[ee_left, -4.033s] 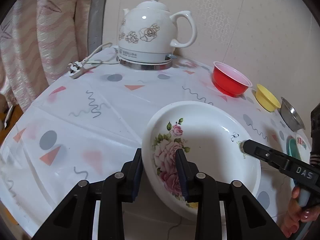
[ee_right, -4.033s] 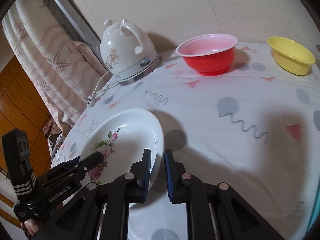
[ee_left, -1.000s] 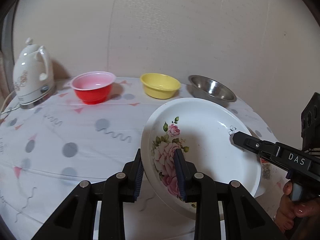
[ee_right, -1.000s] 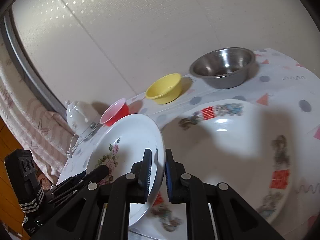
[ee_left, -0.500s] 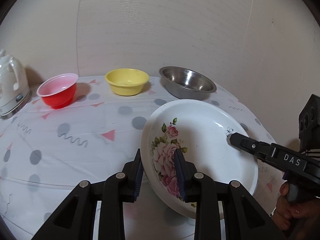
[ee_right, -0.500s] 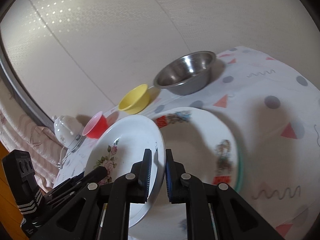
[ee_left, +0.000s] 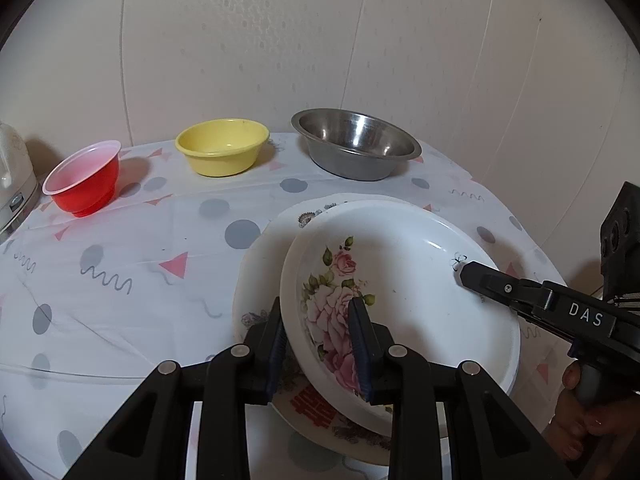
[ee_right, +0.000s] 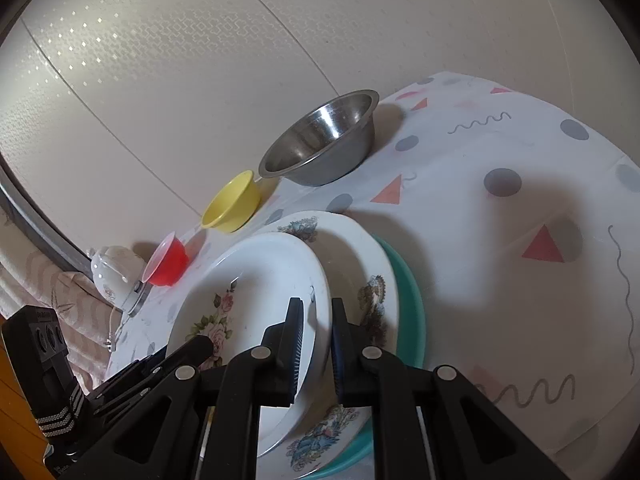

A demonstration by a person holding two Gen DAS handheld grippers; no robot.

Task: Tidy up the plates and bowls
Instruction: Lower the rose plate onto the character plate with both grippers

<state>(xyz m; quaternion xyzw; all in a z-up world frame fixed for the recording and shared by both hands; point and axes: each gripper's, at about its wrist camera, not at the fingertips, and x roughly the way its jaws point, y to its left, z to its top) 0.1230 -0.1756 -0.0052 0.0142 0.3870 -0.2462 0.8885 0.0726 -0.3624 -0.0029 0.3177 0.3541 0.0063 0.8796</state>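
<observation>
A white plate with pink roses (ee_left: 404,276) (ee_right: 256,280) is held by both grippers, tilted, just over a patterned white plate (ee_left: 256,280) (ee_right: 368,264). That one lies on a teal plate (ee_right: 412,304). My left gripper (ee_left: 318,312) is shut on the rose plate's near rim. On the opposite rim my right gripper (ee_right: 316,312) is shut too; it shows in the left wrist view as a black finger (ee_left: 500,284). Whether the rose plate touches the plate below I cannot tell.
Along the wall stand a red bowl (ee_left: 86,178) (ee_right: 168,260), a yellow bowl (ee_left: 222,152) (ee_right: 232,202) and a steel bowl (ee_left: 354,144) (ee_right: 320,142). A white kettle (ee_right: 114,274) sits at the far left. The patterned tablecloth (ee_left: 120,260) drops off at the right edge.
Both grippers carried the rose plate to the right and slightly down. It now hangs over the patterned plate, and the kettle has slid out of the left view.
</observation>
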